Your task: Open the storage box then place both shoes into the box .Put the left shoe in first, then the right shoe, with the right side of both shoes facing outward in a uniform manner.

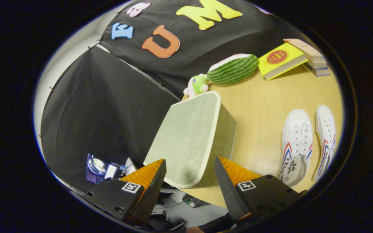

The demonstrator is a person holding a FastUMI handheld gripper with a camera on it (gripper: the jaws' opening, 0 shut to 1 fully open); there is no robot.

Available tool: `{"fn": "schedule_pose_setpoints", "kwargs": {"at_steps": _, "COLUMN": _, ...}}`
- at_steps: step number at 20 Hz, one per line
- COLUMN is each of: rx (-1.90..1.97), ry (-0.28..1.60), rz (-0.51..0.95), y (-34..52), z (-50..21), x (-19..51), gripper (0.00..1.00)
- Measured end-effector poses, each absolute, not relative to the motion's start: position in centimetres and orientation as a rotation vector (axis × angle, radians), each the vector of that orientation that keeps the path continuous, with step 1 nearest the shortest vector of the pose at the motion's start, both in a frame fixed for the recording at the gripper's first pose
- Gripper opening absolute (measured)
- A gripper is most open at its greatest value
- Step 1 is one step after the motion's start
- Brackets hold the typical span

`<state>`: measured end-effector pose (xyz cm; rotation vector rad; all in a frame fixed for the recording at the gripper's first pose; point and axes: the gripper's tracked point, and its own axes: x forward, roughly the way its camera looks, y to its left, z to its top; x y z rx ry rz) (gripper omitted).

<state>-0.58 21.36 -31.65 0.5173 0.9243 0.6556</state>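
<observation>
A pale green fabric storage box with a cream-edged lid stands on the wooden table, its lid closed. My gripper is open, its two fingers straddling the near corner of the lid without pressing on it. Two white shoes with red and blue stripes lie side by side to the right of the box: one shoe nearer the box, the other shoe beyond it. Both shoes lie with their toes pointing away from me.
At the back of the table sit a watermelon plush, a small green and pink toy, a yellow book and a stack of boxes. The table's near edge runs just below the box, with floor clutter under it.
</observation>
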Motion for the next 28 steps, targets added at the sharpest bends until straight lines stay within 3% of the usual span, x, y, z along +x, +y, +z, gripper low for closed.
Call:
{"fn": "schedule_pose_setpoints", "kwargs": {"at_steps": 5, "rx": 0.634, "ry": 1.037, "rz": 0.670, "y": 22.5, "z": -34.2, "x": -0.2, "gripper": 0.77}}
{"fn": "schedule_pose_setpoints", "kwargs": {"at_steps": 8, "rx": 0.702, "ry": 1.073, "rz": 0.681, "y": 22.8, "z": -34.0, "x": 0.0, "gripper": 0.57}}
{"fn": "schedule_pose_setpoints", "kwargs": {"at_steps": 11, "rx": 0.732, "ry": 1.085, "rz": 0.697, "y": 22.6, "z": -33.3, "x": -0.3, "gripper": 0.22}}
{"fn": "schedule_pose_setpoints", "kwargs": {"at_steps": 13, "rx": 0.721, "ry": 1.091, "rz": 0.701, "y": 22.5, "z": -32.8, "x": -0.2, "gripper": 0.08}}
{"fn": "schedule_pose_setpoints", "kwargs": {"at_steps": 21, "rx": 0.694, "ry": 0.974, "rz": 0.725, "y": 25.4, "z": -25.0, "x": 0.1, "gripper": 0.05}}
{"fn": "schedule_pose_setpoints", "kwargs": {"at_steps": 28, "rx": 0.508, "ry": 0.869, "rz": 0.800, "y": 34.1, "z": -18.4, "x": -1.7, "gripper": 0.05}}
